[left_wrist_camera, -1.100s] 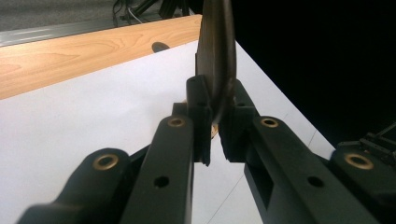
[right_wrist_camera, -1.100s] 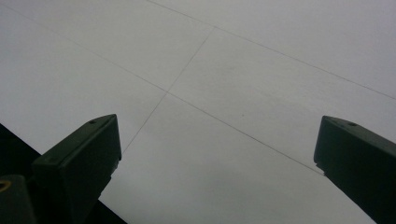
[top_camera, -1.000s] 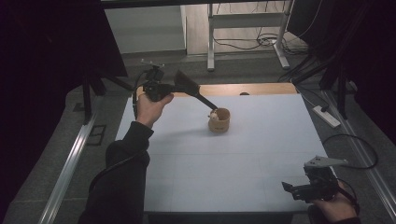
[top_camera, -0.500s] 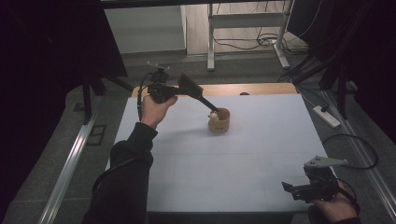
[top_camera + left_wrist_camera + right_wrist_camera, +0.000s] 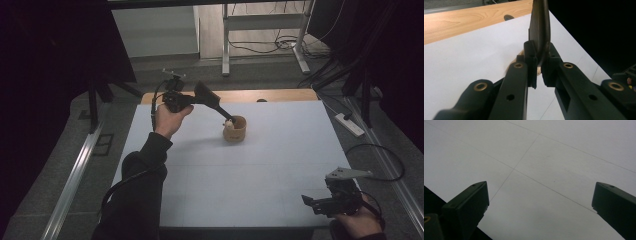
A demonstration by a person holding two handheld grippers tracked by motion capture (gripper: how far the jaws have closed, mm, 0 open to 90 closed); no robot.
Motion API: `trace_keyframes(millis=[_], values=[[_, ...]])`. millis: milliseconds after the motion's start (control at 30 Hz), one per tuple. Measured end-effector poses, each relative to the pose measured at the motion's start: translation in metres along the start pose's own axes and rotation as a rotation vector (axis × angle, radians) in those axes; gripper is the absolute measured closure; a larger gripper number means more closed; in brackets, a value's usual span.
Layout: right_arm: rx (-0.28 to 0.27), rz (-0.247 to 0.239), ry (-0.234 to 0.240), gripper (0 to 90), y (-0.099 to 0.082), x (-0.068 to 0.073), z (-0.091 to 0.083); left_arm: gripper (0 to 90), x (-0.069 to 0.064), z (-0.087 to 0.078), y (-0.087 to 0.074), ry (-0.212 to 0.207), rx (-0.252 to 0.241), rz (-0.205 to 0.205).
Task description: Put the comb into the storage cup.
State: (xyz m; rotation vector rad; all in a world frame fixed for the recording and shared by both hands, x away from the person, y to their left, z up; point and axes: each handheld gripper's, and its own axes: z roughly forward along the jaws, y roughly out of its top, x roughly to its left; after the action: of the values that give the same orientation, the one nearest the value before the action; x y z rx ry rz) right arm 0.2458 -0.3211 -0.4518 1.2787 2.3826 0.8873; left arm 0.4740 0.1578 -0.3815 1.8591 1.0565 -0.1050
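Note:
A small round wooden cup point(image 5: 235, 130) stands on the white table point(image 5: 280, 150), back of centre, with something pale inside. My left gripper point(image 5: 216, 102) is raised to the cup's left and is shut on a dark flat utensil point(image 5: 539, 27). The utensil's thin end point(image 5: 226, 115) slants down into the cup's mouth. In the left gripper view the jaws point(image 5: 539, 72) clamp the utensil's edge, and a bit of the cup point(image 5: 522, 53) shows behind them. My right gripper point(image 5: 306, 200) rests low at the near right corner. Its jaws point(image 5: 540, 195) stand open over bare tabletop.
A wooden strip point(image 5: 270, 95) runs along the table's far edge with a small dark spot point(image 5: 258, 100) on it. A power strip point(image 5: 350, 125) and cables lie on the floor to the right. A metal rail point(image 5: 75, 175) runs along the left.
My left hand has drifted slightly to the right with the utensil, whose tip stays at the cup. The right gripper has not moved.

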Motion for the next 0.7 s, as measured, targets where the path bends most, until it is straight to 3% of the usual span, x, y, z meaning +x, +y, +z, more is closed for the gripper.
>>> trace_keyframes(millis=[700], values=[[0.003,-0.005,0.001,1.9,0.000,0.001,0.000,82.8,0.001,0.020,-0.004,-0.010,0.017,-0.004]])
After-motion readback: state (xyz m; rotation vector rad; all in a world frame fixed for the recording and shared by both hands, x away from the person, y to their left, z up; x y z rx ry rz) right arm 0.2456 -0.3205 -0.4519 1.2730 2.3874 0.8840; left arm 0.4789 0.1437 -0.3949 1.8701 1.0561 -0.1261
